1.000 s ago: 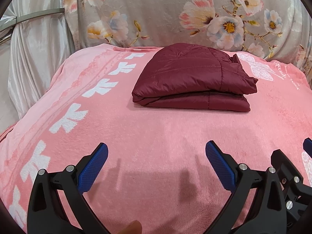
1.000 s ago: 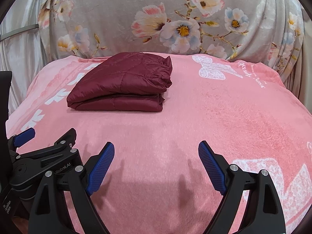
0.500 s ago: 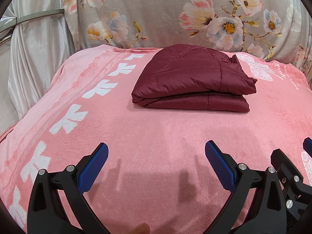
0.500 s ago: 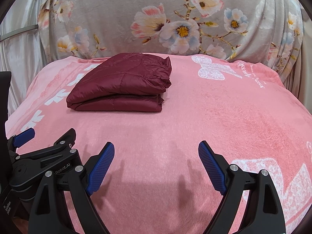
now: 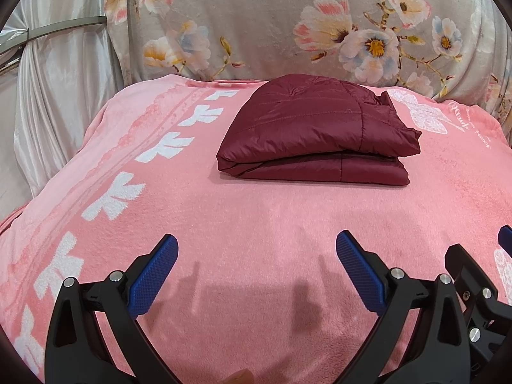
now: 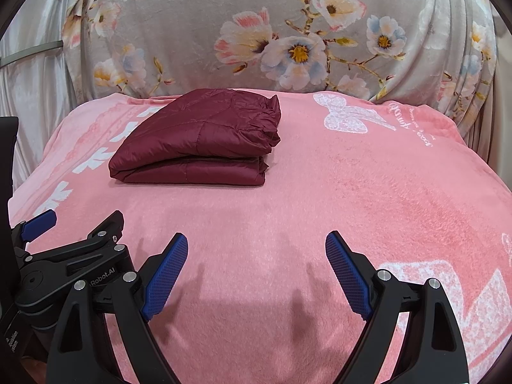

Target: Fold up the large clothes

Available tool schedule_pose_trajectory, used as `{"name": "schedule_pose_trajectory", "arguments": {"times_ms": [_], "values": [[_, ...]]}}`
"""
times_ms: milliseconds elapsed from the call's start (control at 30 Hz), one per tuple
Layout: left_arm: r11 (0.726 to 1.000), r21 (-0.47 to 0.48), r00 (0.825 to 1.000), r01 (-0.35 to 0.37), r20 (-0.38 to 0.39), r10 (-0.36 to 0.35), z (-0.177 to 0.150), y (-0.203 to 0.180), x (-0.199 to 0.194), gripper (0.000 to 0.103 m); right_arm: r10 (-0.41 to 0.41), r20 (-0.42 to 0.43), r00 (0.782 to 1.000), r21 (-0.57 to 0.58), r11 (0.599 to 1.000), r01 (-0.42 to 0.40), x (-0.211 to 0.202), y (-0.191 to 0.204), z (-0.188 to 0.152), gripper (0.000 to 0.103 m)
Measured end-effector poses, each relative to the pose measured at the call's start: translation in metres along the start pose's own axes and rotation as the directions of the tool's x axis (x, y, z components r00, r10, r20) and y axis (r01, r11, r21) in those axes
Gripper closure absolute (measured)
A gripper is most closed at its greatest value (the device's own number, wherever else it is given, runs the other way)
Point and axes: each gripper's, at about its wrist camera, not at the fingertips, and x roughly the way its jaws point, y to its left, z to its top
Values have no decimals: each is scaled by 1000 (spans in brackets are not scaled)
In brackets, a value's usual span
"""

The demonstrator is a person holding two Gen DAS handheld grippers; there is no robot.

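Note:
A dark red quilted jacket lies folded into a neat stack on the pink blanket, towards the far side. It also shows in the right wrist view, left of centre. My left gripper is open and empty, low over the blanket's near part, well short of the jacket. My right gripper is open and empty too, beside the left one, whose body shows at the lower left of the right wrist view.
The pink blanket with white bow prints covers the whole surface. A grey floral cloth hangs behind it. A white curtain and a metal rail stand at the left.
Both grippers have stayed open and nearly still. The view has shifted only slightly, and the jacket has not moved.

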Motion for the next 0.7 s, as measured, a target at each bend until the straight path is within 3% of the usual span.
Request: {"name": "schedule_pose_trajectory", "arguments": {"times_ms": [700], "values": [[1000,2,1000,5,5,-5,4,-1,-3,11,-5,2,1000,1,1000,5,-1,-2,3,17]]}}
